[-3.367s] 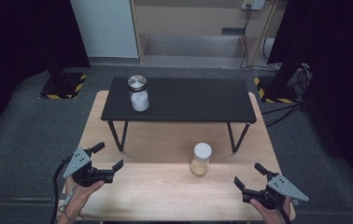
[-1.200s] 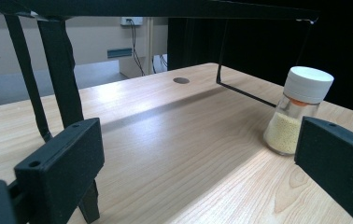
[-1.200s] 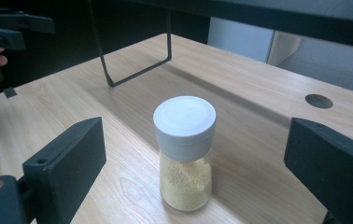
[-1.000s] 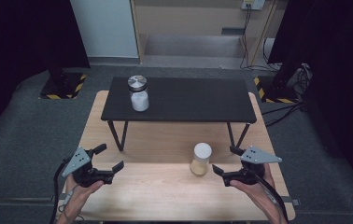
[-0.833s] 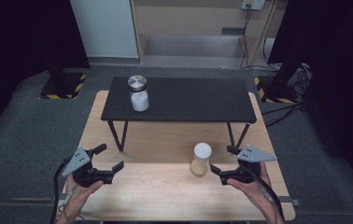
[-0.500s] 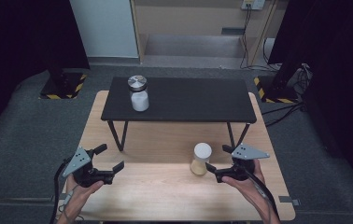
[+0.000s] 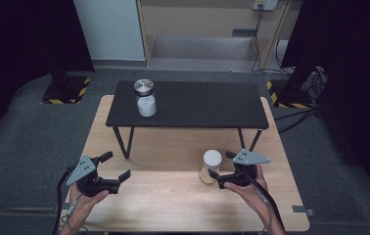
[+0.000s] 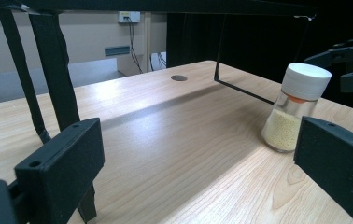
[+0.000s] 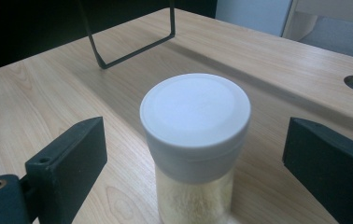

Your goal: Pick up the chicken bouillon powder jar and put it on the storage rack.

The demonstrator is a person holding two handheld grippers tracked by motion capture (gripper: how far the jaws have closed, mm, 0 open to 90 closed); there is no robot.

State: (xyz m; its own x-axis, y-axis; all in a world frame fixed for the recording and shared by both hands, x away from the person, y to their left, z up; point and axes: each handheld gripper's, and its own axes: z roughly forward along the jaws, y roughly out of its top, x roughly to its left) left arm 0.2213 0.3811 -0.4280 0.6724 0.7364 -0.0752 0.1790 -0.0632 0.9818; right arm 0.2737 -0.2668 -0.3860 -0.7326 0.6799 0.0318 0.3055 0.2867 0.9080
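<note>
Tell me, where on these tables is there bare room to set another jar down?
The black shelf is bare to the right of the steel-lidded jar. The wooden table has a wide free patch between the left gripper and the white-capped jar, and along its near edge. It is crowded around that jar, where the right gripper stands open beside it.

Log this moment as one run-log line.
right gripper: open, jaws either side of white-capped glass jar of yellow powder, no contact | left gripper: open, idle | jar upright on light wooden table
</note>
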